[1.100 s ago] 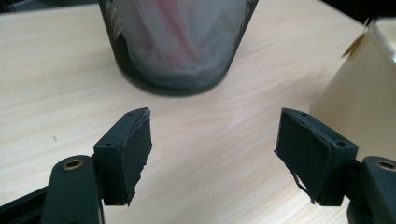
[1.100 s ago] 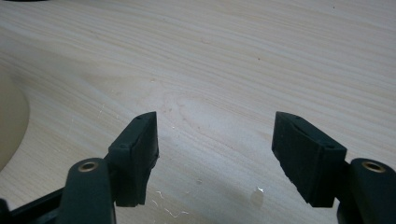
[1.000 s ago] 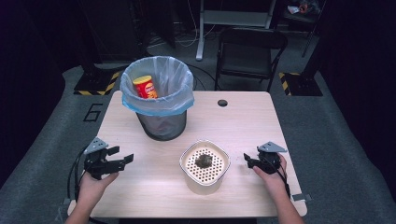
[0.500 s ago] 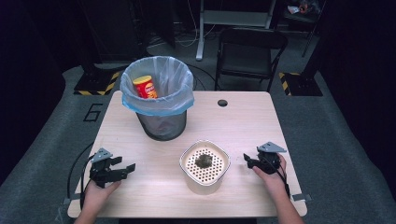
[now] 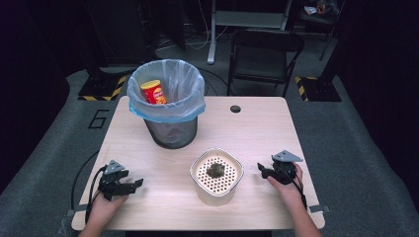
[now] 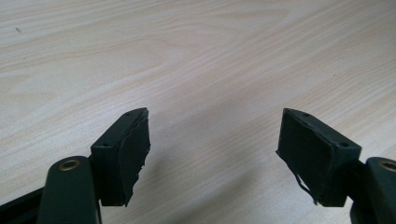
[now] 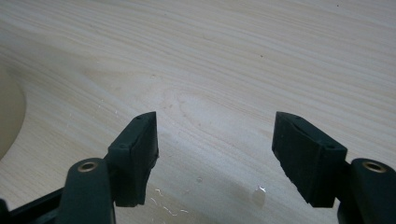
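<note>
Wooden table [image 5: 247, 133]; both grippers empty, fingers apart; strainer bowl [image 5: 217, 174] between, apparently untouched.

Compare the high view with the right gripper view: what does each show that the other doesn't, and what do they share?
High view alone: the bin with its blue liner and a red can inside, the perforated strainer's top with a dark clump, the left gripper, a chair. Right gripper view alone: small wet spots on the wood, and bare wood between the open jaws. Shared: the table, the right gripper, which holds nothing, and the strainer, as a pale edge at the right gripper view's left.
</note>
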The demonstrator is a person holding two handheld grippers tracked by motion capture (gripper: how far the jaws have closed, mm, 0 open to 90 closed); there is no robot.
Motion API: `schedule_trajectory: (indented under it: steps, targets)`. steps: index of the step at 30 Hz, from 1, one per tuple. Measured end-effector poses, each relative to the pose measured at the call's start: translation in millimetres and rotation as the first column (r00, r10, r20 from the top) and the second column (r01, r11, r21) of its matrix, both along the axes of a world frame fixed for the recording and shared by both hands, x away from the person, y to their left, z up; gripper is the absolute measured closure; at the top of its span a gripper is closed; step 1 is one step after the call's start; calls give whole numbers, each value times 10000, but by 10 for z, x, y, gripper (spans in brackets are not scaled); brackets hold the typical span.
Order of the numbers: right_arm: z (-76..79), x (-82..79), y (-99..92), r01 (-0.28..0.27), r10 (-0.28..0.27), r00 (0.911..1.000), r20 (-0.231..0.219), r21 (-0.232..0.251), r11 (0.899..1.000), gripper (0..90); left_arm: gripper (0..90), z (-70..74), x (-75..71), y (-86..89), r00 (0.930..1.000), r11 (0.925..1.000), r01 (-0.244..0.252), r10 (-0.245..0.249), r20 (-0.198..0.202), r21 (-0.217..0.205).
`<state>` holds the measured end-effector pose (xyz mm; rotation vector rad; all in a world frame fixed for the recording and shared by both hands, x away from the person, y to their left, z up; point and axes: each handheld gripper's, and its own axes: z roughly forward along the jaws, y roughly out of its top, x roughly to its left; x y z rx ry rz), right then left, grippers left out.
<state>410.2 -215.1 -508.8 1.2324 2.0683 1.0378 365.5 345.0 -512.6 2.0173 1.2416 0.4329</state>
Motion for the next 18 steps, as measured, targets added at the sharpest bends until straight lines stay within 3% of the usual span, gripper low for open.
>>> schedule_trajectory:
  steps: [12,18]
  targets:
    - [-19,5,-11,106,-107,9999,-63,-12,9999,305,221,-24,28,22,9999,9999,-118,118,-55,83]
    - [-35,13,-63,391,-390,9992,-96,30,9992,296,180,-39,53,124,9968,9960,-800,798,-66,-394]
